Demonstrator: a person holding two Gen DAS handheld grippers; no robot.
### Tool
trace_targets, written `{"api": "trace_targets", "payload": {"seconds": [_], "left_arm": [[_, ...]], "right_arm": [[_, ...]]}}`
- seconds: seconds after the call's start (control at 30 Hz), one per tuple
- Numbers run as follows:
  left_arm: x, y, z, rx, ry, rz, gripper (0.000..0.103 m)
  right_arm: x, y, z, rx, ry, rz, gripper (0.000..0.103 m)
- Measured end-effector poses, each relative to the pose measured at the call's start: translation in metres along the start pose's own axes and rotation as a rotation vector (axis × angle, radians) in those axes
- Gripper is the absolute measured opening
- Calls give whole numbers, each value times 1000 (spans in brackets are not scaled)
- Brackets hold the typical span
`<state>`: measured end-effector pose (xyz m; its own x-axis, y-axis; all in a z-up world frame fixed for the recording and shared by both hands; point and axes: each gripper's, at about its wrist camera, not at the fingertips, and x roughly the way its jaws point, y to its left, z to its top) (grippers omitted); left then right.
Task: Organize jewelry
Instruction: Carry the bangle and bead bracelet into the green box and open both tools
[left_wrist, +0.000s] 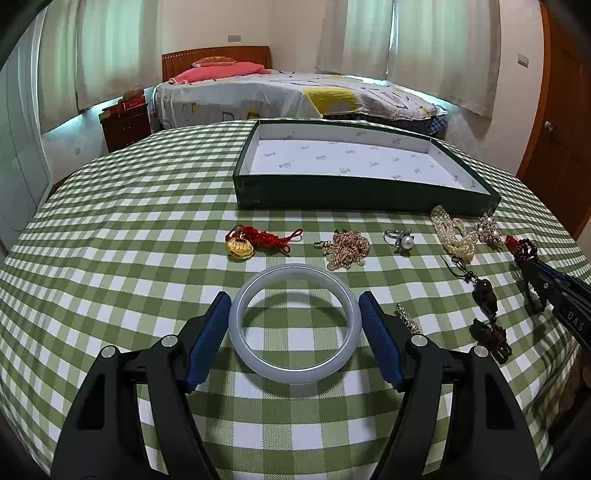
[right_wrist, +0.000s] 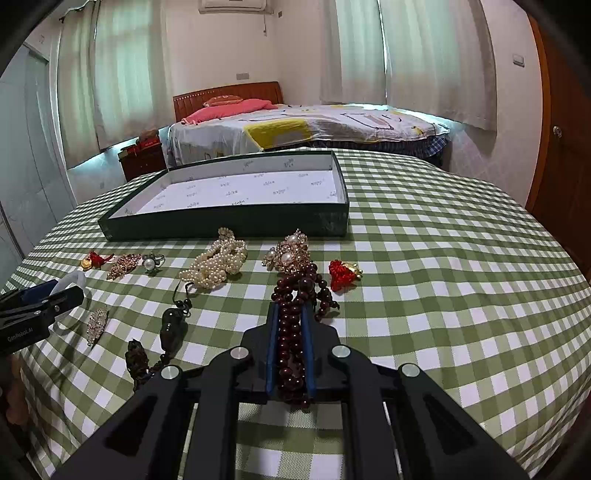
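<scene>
Left hand-held gripper (left_wrist: 295, 328) is set wide around the bangle (left_wrist: 294, 323), pads beside its rim, contact not certain; the bangle lies flat on the worktop (left_wrist: 110, 240). Right hand-held gripper (right_wrist: 290, 354) is closed narrow on the bead strand (right_wrist: 293, 314), whose long axis runs along the fingers toward the tray (right_wrist: 229, 221). Beyond are seen pearls (right_wrist: 218, 262), brooch (right_wrist: 288, 254), ring (left_wrist: 399, 240), chain (left_wrist: 345, 247), gold charm (left_wrist: 240, 245). The tray, empty, lies straight ahead of both; the brooch is judged in the right's way.
</scene>
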<state>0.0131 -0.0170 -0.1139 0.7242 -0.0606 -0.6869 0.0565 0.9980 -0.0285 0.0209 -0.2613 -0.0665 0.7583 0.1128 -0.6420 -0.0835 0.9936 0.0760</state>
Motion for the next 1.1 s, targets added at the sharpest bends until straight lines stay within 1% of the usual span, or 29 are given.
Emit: {"api": "trace_targets", "payload": {"seconds": [0.37, 0.5, 0.67, 0.73, 0.97, 1.1], "left_arm": [[-13, 0, 19, -10, -51, -4, 69], [-15, -1, 31, -20, -59, -14, 69], [-17, -6, 56, -11, -98, -21, 69], [-15, -8, 68, -10, -111, -25, 69], [11, -10, 116, -33, -140, -41, 69], [42, -14, 145, -34, -125, -52, 69]], "right_arm": [[-8, 1, 13, 18, -26, 26, 12], [-12, 2, 27, 27, -50, 35, 12], [-10, 7, 51, 25, -84, 43, 13], [-6, 7, 66, 31, -99, 52, 12], [17, 14, 110, 15, -146, 58, 12], [44, 13, 135, 9, -146, 59, 13]]}}
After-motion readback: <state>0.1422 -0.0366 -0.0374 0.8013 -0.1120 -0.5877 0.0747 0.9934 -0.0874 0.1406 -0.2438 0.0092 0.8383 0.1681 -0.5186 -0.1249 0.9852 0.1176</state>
